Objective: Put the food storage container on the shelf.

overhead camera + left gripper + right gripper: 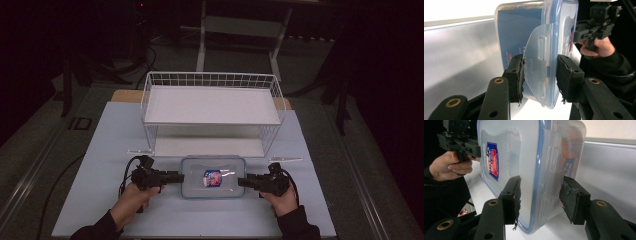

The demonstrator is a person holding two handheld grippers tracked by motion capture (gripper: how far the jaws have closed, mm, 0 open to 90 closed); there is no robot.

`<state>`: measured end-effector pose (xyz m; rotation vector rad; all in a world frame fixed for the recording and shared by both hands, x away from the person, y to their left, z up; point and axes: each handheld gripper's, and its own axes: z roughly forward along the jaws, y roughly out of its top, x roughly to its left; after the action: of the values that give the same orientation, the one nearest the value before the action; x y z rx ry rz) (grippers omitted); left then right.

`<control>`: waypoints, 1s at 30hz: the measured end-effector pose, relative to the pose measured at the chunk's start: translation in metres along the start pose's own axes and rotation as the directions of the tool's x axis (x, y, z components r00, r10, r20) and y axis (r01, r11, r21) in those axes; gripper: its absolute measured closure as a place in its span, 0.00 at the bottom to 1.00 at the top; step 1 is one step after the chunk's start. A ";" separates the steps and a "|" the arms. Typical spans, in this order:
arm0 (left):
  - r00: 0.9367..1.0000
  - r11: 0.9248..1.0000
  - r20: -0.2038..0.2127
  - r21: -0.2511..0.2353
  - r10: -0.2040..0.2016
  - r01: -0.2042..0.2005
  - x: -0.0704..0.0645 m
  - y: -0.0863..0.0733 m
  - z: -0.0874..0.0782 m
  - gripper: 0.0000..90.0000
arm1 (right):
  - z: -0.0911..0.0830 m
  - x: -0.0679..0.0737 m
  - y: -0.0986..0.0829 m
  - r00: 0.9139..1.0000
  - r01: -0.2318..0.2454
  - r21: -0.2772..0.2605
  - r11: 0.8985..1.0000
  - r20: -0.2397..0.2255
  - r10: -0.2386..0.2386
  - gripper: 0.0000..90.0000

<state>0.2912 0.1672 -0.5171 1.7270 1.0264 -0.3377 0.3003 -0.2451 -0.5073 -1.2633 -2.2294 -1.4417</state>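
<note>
One clear plastic box [213,177] with a blue-edged lid and a red-and-blue sticker sits on the table [100,150], just in front of one white wire rack [212,107]. Two grippers, left [177,176] and right [242,182], have their jaws spread open around its end latches, not squeezing yet.

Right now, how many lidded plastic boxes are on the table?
1: the plastic box lies flat on the table, in front of the wire rack, between the left gripper and right gripper.
</note>
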 end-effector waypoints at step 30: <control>0.992 0.974 -0.124 -0.225 -0.039 0.011 0.005 0.043 0.032 0.60 | -0.005 -0.029 0.051 0.997 -0.026 -0.129 0.991 0.066 0.035 0.58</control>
<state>0.3355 0.1382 -0.5062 1.5477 1.1345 -0.1219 0.3543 -0.2574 -0.4880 -1.3994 -2.1801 -1.5758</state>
